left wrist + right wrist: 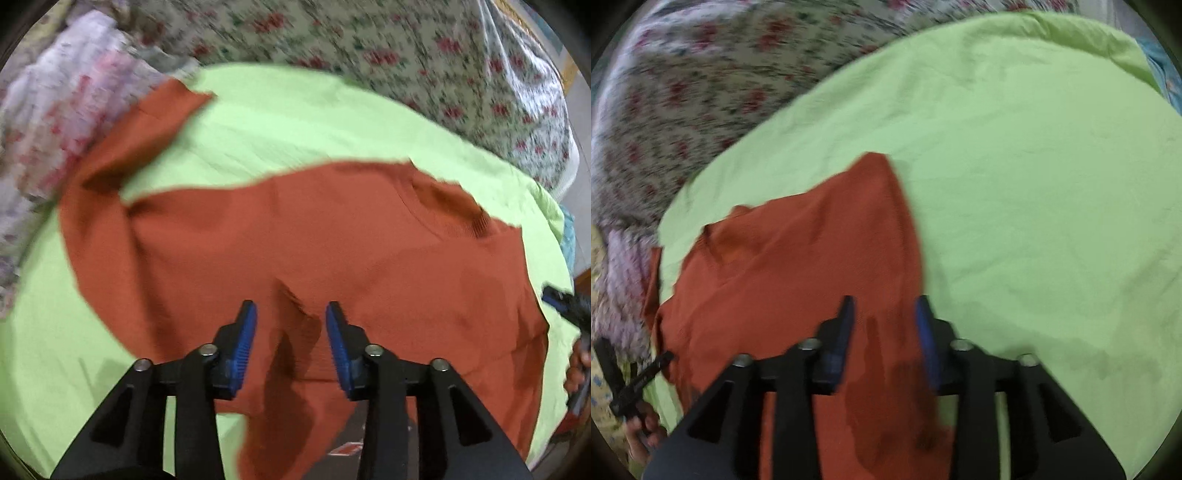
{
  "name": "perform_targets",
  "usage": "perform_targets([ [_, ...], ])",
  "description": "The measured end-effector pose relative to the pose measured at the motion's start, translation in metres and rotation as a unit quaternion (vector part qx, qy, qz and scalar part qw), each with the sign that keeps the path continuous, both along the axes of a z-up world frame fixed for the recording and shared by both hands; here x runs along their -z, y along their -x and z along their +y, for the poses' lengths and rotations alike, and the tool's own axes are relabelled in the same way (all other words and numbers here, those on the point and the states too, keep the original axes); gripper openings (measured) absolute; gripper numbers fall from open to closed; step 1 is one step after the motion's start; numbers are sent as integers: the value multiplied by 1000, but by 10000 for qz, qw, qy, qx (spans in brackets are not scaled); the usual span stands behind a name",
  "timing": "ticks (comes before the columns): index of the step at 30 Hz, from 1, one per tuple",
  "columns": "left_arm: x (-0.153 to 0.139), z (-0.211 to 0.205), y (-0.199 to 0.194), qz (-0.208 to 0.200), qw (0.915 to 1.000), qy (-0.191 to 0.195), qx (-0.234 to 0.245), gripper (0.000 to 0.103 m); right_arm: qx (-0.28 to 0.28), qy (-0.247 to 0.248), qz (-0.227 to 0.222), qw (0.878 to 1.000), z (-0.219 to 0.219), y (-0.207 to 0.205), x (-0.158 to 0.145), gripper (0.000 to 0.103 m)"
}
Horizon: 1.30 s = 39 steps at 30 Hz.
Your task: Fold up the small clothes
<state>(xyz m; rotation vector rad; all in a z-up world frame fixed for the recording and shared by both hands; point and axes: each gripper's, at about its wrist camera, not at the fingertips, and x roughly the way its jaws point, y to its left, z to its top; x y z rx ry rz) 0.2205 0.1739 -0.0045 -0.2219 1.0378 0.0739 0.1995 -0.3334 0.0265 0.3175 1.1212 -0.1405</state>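
Note:
A rust-orange shirt lies spread on a light green sheet, one sleeve reaching to the far left and its neckline at the right. My left gripper is open above the shirt's near hem, and a fold of cloth rises between its blue fingers without being pinched. In the right wrist view the same shirt lies left of centre on the green sheet. My right gripper is open over the shirt's near right edge. The images are motion-blurred.
A floral bedspread surrounds the green sheet at the back and right. A pale pink floral cloth is heaped at the far left. The other gripper and hand show at the right edge and the lower left.

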Motion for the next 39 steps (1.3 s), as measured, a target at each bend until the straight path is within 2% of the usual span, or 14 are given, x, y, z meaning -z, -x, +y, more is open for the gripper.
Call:
perform_targets([
  [3, -11, 23, -2, -117, 9994, -141, -279, 52, -375, -207, -86, 9990, 24, 17, -6, 43],
  [7, -21, 52, -28, -213, 9945, -715, -740, 62, -630, -476, 66, 9969, 48, 31, 1, 43],
  [10, -20, 69, -53, -171, 9863, -1291, -1008, 79, -742, -676, 226, 9947, 64, 35, 10, 43],
  [12, -15, 74, -71, -85, 9828, -1474, -1109, 79, -842, -789, 314, 9928, 72, 38, 15, 43],
  [15, 4, 86, -100, 213, 9840, -1359, -1134, 82, -929, -889, 432, 9908, 78, 41, 18, 43],
  [19, 32, 95, -132, 616, 9670, -2041, -1393, 82, -983, -945, 502, 9894, 80, 40, 21, 43],
  [20, 33, 100, -137, 620, 9650, -2068, -1493, 82, -987, -963, 510, 9891, 80, 39, 20, 43],
  [21, 33, 105, -140, 583, 9650, -2017, -1568, 81, -991, -980, 503, 9890, 79, 38, 19, 43],
  [22, 32, 108, -142, 547, 9656, -1977, -1598, 67, -994, -992, 483, 9889, 79, 37, 17, 43],
  [23, 33, 111, -144, 551, 9668, -1927, -1585, 33, -998, -997, 466, 9889, 78, 38, 16, 43],
  [24, 34, 113, -146, 605, 9682, -1861, -1556, 13, -1009, -1000, 453, 9888, 77, 36, 15, 43],
  [25, 35, 116, -147, 679, 9695, -1787, -1532, 6, -1030, -1006, 434, 9886, 77, 36, 13, 43],
  [34, -16, 78, -86, -230, 9915, -823, -983, 3, -1169, -1129, 213, 9865, 86, 43, 3, 43],
  [39, -51, 22, -53, -778, 9954, -365, -425, 3, -1136, -1236, 131, 9857, 91, 51, -1, 43],
])
